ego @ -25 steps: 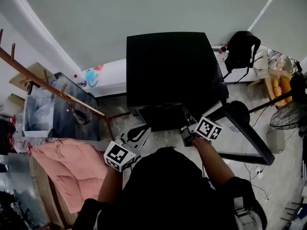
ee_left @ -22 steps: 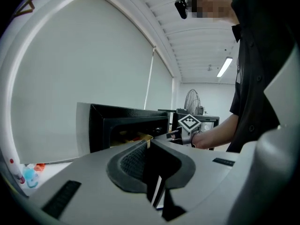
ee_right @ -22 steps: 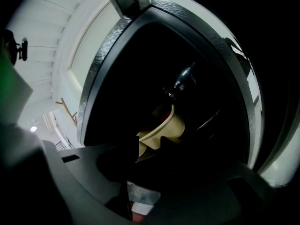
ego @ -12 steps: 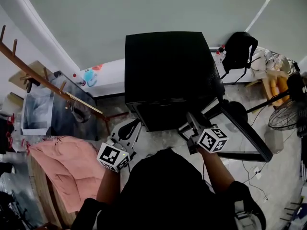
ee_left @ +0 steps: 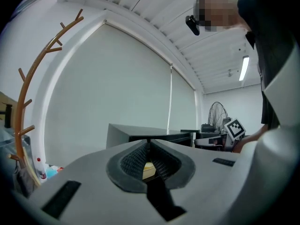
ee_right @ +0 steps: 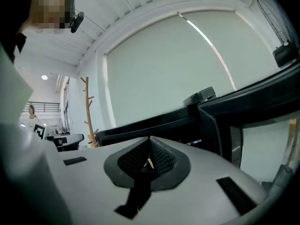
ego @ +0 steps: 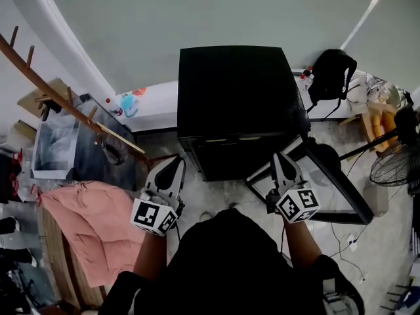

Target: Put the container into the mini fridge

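Closing, seemingly empty, right gripper (ego: 281,157) jaws withdrew from mini fridge (ego: 233,90).

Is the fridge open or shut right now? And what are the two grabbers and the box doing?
mini fridge: on the floor, front open.
fridge door: swung wide open, to the right in the head view.
left gripper: shut, holding nothing.
right gripper: jaws have just been closing, now shut, nothing between them.
container: pale yellow, glimpsed past the left gripper, apparently inside the fridge.
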`<state>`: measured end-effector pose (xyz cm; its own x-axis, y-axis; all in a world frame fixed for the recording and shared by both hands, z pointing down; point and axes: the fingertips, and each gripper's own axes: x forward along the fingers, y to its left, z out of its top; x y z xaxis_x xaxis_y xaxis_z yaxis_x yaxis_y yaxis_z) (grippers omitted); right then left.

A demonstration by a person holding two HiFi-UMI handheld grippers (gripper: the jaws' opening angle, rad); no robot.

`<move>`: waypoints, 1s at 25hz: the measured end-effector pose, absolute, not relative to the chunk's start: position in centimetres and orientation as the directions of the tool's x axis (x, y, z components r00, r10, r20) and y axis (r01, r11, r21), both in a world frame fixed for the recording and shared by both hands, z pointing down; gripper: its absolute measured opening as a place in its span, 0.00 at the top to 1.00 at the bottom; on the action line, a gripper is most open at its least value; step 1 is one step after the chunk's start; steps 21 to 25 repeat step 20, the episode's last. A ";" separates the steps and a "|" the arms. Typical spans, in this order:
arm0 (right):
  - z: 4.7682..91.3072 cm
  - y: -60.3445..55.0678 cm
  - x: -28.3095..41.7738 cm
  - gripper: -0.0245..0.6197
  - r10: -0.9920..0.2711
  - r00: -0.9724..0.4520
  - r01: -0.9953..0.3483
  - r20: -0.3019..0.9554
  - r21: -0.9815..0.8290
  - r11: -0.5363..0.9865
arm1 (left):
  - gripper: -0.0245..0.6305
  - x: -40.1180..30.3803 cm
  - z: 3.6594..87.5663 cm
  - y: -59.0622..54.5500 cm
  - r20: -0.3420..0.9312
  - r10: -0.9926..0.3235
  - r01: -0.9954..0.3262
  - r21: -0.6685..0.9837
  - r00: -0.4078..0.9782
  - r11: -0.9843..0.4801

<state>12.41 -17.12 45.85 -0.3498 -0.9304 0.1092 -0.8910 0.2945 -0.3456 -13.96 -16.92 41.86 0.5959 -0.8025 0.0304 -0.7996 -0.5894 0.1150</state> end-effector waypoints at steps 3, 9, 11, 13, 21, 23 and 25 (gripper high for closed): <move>45.6 -17.2 11.9 0.91 -0.928 -0.358 -0.887 0.098 -0.346 0.306 | 0.91 -14.3 42.0 -16.7 0.026 -0.807 -0.802 0.135 0.590 -0.582; 45.2 -18.1 10.5 0.91 -0.923 -0.375 -0.851 0.080 -0.424 0.309 | 0.91 -14.2 42.0 -16.6 0.024 -0.805 -0.799 0.146 0.592 -0.583; 44.9 -18.1 9.6 0.91 -0.917 -0.392 -0.858 0.076 -0.389 0.335 | 0.91 -14.3 42.0 -16.6 0.018 -0.806 -0.797 0.160 0.592 -0.582; 44.8 -18.0 9.0 0.91 -0.909 -0.409 -0.857 0.075 -0.373 0.355 | 0.91 -14.5 42.0 -16.6 0.016 -0.809 -0.798 0.175 0.588 -0.576; 45.6 -17.9 9.5 0.91 -0.907 -0.410 -0.857 0.098 -0.382 0.346 | 0.91 -15.2 42.5 -16.4 0.033 -0.823 -0.814 0.171 0.568 -0.555; 45.6 -17.9 9.5 0.91 -0.907 -0.410 -0.857 0.098 -0.382 0.346 | 0.91 -15.2 42.5 -16.4 0.033 -0.823 -0.814 0.171 0.568 -0.555; 45.6 -17.9 9.5 0.91 -0.907 -0.410 -0.857 0.098 -0.382 0.346 | 0.91 -15.2 42.5 -16.4 0.033 -0.823 -0.814 0.171 0.568 -0.555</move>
